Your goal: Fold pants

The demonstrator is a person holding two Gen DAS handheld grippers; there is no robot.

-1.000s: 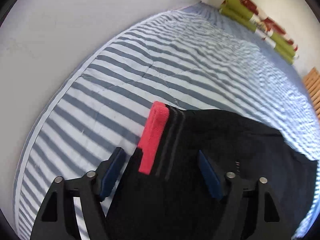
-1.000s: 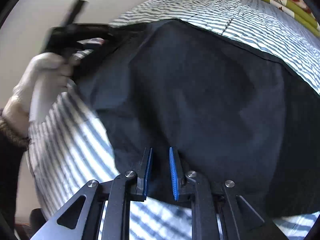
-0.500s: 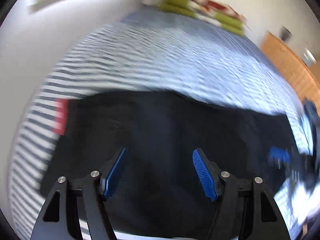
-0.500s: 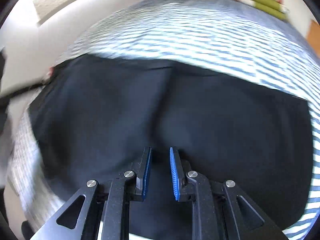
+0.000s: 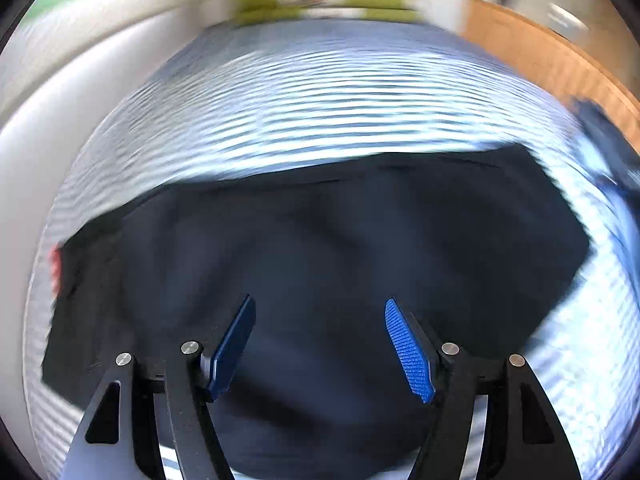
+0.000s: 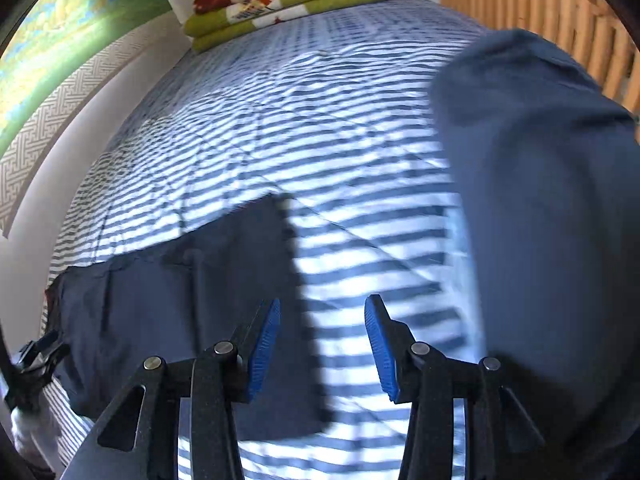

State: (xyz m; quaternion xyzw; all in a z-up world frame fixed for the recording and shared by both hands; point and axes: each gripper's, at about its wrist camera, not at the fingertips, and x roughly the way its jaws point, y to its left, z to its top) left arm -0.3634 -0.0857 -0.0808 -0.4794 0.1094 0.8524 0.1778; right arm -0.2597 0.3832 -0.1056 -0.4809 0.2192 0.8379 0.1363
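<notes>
The dark navy pants lie folded flat on the blue-and-white striped bed, and a red strip shows at their left end. My left gripper hovers open over the pants' near part with nothing between its fingers; this view is blurred. In the right wrist view the pants fill the lower left. My right gripper stands open and empty over their right edge and the bare striped cover.
Folded green and red blankets are stacked at the head of the bed. A white wall runs along the left, a wooden slatted rail along the right. A large blue-grey cloth mass looms close on the right. A gloved hand shows at the lower left.
My right gripper has gone from shut on the pants to open and has swung towards their right edge. The left gripper stays open and has turned from the red-trimmed end to the middle.
</notes>
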